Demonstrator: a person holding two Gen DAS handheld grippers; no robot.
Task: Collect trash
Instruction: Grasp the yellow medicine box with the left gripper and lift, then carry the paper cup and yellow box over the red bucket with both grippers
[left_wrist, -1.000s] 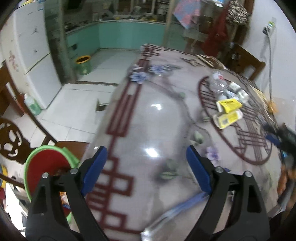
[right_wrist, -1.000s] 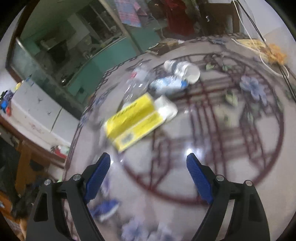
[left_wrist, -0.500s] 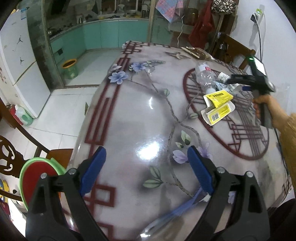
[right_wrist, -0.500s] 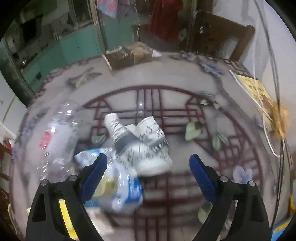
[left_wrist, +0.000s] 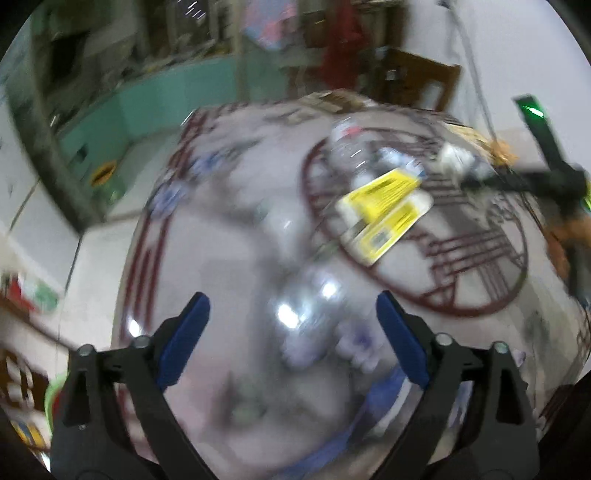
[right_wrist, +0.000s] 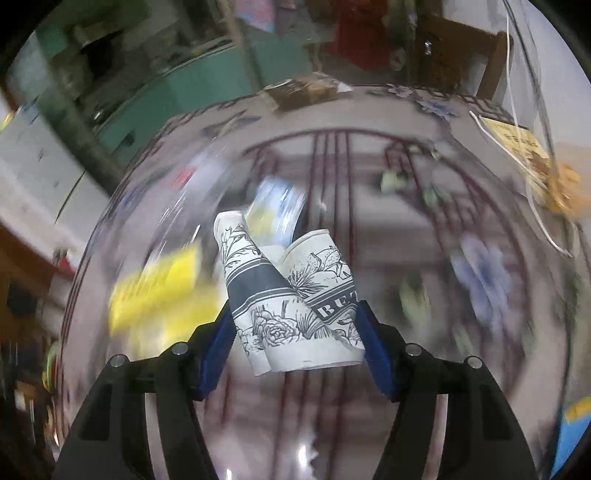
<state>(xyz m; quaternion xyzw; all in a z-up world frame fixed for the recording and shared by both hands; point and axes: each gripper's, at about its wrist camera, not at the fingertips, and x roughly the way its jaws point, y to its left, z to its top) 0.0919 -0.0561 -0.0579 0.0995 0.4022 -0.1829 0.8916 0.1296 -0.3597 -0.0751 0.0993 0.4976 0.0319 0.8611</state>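
Right wrist view showed the right hand-held gripper (right_wrist: 297, 334) closed around two crushed paper cups (right_wrist: 291, 295), white with dark floral print, its blue pads pressing their lower ends from either side while the upper ends splayed apart in a V. The cups appeared to sit just above the counter (right_wrist: 369, 424), though blur made contact hard to judge.

The grip looked the weak point. The pads caught only the bottom edges of two loose, flattened cups, so one could slip free or pivot out during a quick swing. The yellow box (right_wrist: 162, 295) and the blue-and-white wrapper (right_wrist: 277, 206) lay just behind the cups and might get dragged or knocked.

From the left wrist view, the left hand-held gripper (left_wrist: 291, 336) hung empty with its jaws spread wide over the near part of the counter, well apart from the trash. A clear plastic bottle (left_wrist: 343, 147) lay beside the yellow box there.

The counter was glossy, patterned with dark red lattice rings and pale flowers, and threw bright glare. Beyond it were teal cabinets (right_wrist: 207, 85), a wooden chair (right_wrist: 458, 48) and white cables (right_wrist: 532, 192) trailing along the right edge.
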